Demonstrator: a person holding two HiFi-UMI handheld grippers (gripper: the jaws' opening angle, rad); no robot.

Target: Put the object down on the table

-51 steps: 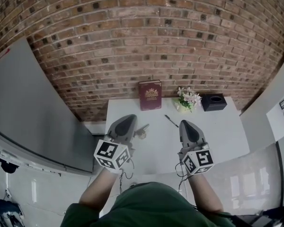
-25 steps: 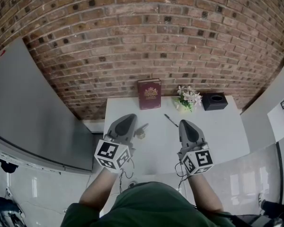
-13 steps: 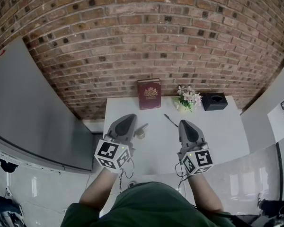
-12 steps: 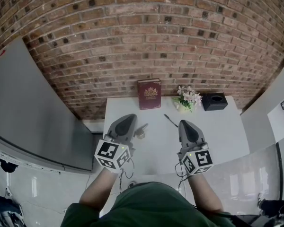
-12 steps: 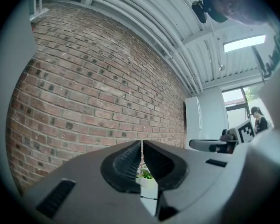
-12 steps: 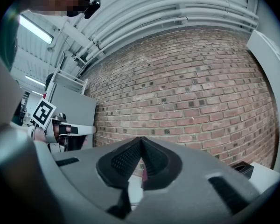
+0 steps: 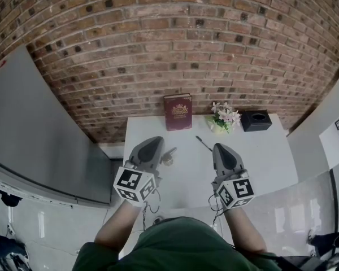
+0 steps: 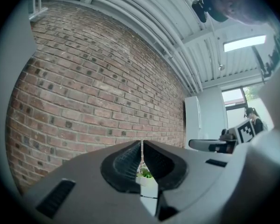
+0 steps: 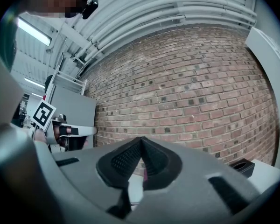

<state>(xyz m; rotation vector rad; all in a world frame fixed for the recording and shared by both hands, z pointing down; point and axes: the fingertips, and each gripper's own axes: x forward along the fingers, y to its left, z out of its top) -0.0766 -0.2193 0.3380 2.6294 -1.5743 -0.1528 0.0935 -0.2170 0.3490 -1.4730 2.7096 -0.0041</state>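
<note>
A small tan and silver object lies on the white table, just right of my left gripper. That gripper hovers over the table's near left part, jaws shut with nothing between them; the left gripper view shows the ribbed pads pressed together. My right gripper hangs over the near middle of the table, also shut and empty, its pads meeting at the tip. A thin black pen lies between the two grippers, a little further back.
At the table's far edge a dark red book leans on the brick wall, with a small pot of flowers and a black box to its right. A grey board stands to the left.
The head view has shifted very slightly. Both grippers stay shut in the same places, and the small object has not moved.
</note>
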